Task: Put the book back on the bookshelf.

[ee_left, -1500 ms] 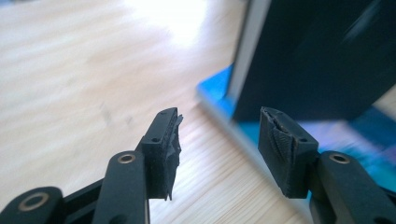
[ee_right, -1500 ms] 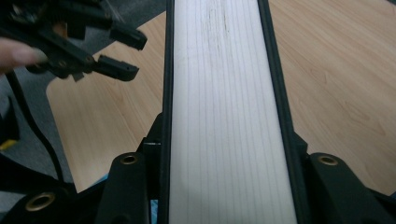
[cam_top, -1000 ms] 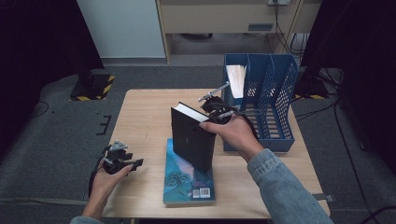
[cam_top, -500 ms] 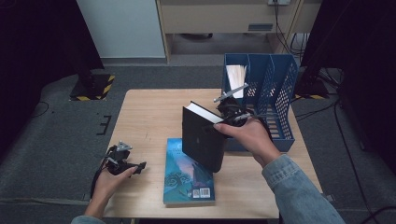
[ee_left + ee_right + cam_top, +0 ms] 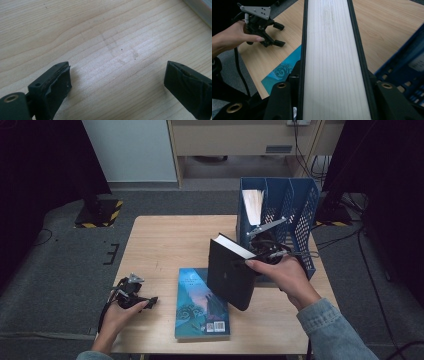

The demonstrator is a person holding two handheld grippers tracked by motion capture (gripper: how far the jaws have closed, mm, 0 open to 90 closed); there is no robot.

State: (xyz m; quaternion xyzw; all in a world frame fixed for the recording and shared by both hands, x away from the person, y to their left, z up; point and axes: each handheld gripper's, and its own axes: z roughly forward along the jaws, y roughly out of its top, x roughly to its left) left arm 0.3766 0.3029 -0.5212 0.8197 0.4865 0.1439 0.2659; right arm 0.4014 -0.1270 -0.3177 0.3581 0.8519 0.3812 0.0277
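Note:
A black hardcover book [image 5: 231, 277] hangs tilted above the wooden table [image 5: 165, 240], with my right gripper [image 5: 261, 256] shut on its top edge. Its white page block [image 5: 333, 62] runs up between the right gripper's jaws, and my right gripper [image 5: 334, 100] clamps it from both sides. The book sits just left of a blue file rack [image 5: 300, 215]. My left gripper [image 5: 149, 301] rests low at the table's front left, its jaws having just been opening. My left gripper [image 5: 117, 85] stands open over bare wood with nothing between its pads.
A teal-covered book [image 5: 202, 302] lies flat near the table's front edge, below the black one. The rack stands at the back right and holds a white booklet [image 5: 253, 205] in its left slot. The left hand's gripper [image 5: 277, 34] appears far off beside the teal book [image 5: 283, 70].
The right hand has carried the black book to the right, closer to the blue rack, and tilted it more. The left hand has stayed where it was.

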